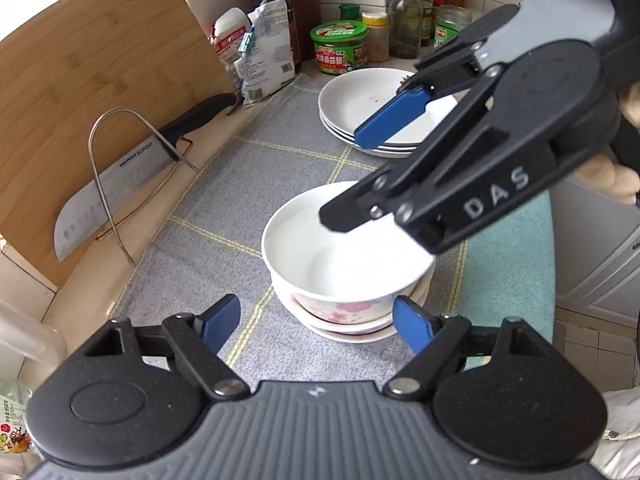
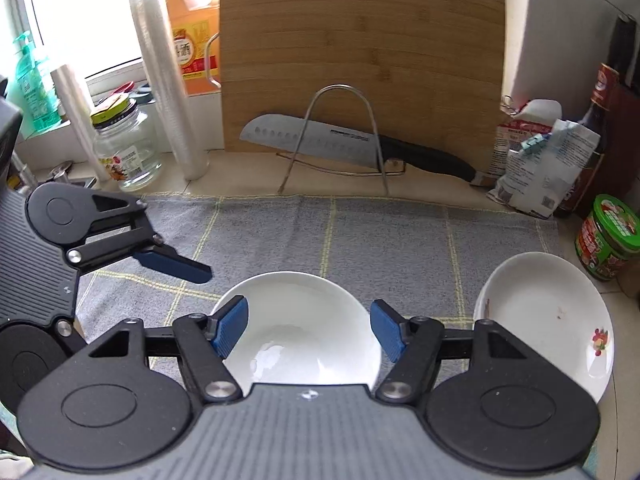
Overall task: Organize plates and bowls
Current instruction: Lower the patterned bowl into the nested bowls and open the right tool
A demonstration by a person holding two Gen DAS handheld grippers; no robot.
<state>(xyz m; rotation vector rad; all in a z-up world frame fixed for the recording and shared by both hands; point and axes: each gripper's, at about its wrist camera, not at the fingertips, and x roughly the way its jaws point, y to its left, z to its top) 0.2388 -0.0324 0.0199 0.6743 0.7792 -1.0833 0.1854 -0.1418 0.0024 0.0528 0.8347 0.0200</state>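
Two handheld grippers: the left gripper (image 1: 316,322) and right gripper (image 2: 308,328) share ribbed grey bodies, black linkages, silver screws and blue ribbed pads (image 2: 230,328). One arm reads "DAS".

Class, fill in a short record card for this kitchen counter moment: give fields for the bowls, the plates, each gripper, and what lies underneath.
bowls: stack of bowls, white top bowl with pink flowers outside, nested in others
plates: stack of white plates beyond the bowls
left gripper: open, empty, just short of the bowls
right gripper: open, empty, above the top bowl
surface: grey checked cloth
background: knife in a wire rack against a wooden cutting board
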